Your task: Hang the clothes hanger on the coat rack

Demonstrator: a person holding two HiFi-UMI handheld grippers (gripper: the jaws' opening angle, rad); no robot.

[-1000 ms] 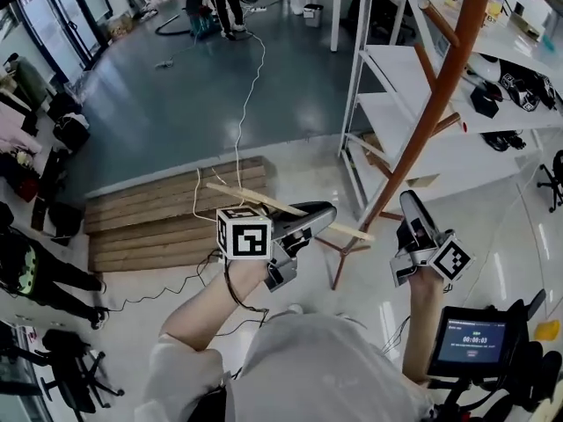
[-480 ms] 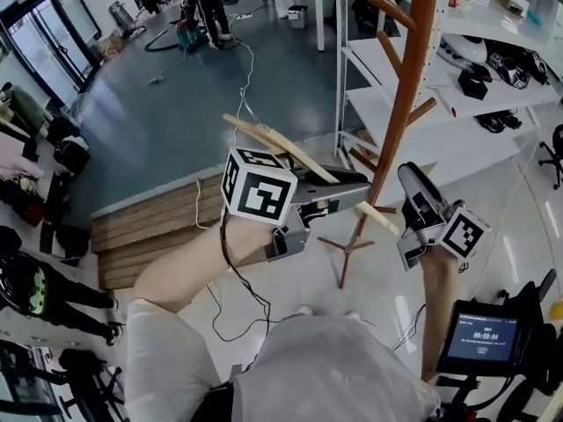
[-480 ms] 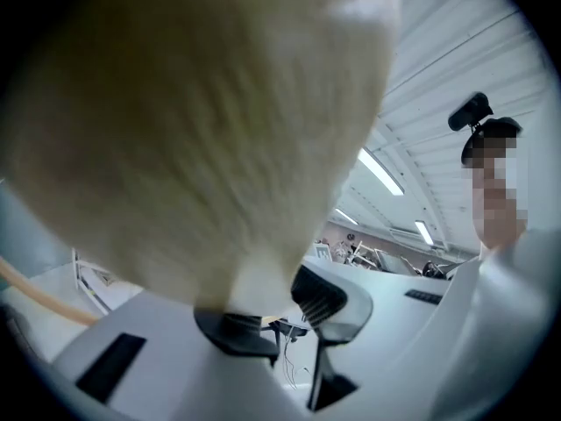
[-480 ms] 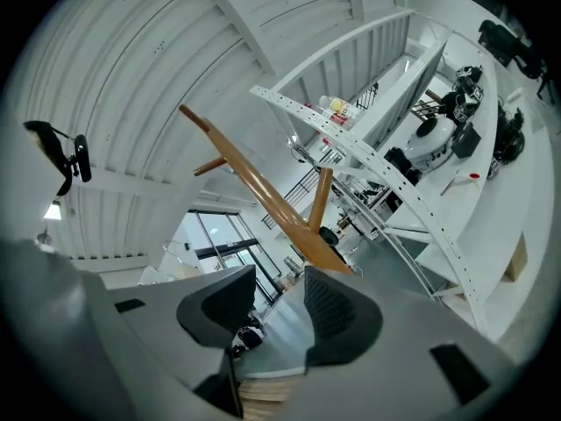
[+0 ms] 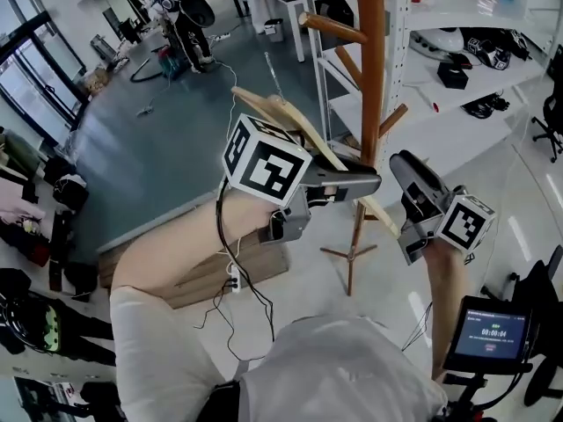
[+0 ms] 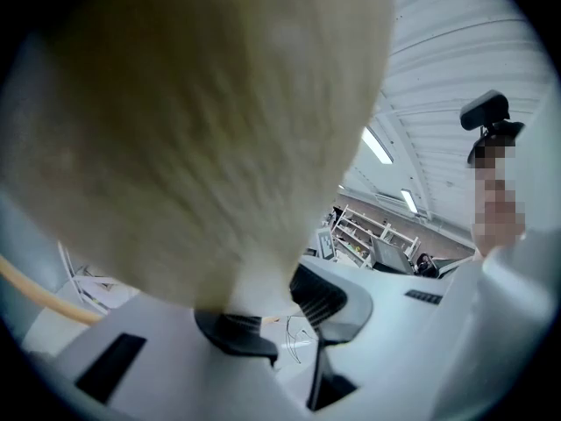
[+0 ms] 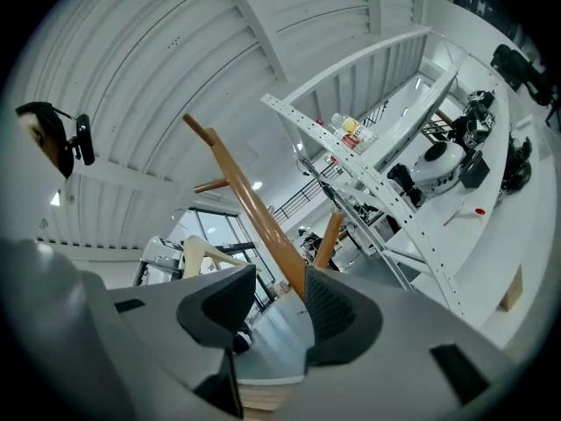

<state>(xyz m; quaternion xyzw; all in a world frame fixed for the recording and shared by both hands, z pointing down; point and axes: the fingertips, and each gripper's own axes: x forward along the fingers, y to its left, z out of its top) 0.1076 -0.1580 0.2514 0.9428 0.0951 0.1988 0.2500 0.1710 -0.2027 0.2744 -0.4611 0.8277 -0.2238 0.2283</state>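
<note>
My left gripper [image 5: 368,185] is shut on the pale wooden clothes hanger [image 5: 295,123], gripping it near its middle. The hanger slants up to the left, its metal hook [image 5: 272,67] pointing away. In the left gripper view the hanger's wood [image 6: 202,130] fills most of the frame, and the left gripper [image 6: 273,312] clamps its lower edge. The brown wooden coat rack [image 5: 370,77] stands just behind the hanger, with a peg [image 5: 327,27] sticking out to the left. My right gripper [image 5: 402,163] is open and empty beside the pole. In its own view the right gripper [image 7: 272,310] frames the coat rack [image 7: 254,204].
White metal shelving [image 5: 457,104] with dark gear stands right behind the rack. The rack's feet [image 5: 349,255] spread on the glossy floor. A low wooden platform [image 5: 211,275] with cables lies at the left. A small screen on a stand [image 5: 491,332] is at the lower right.
Both grippers have risen. The left one has carried the hanger up and to the right, closer to the rack's pole, and tilted it steeper. The right gripper stays open.
</note>
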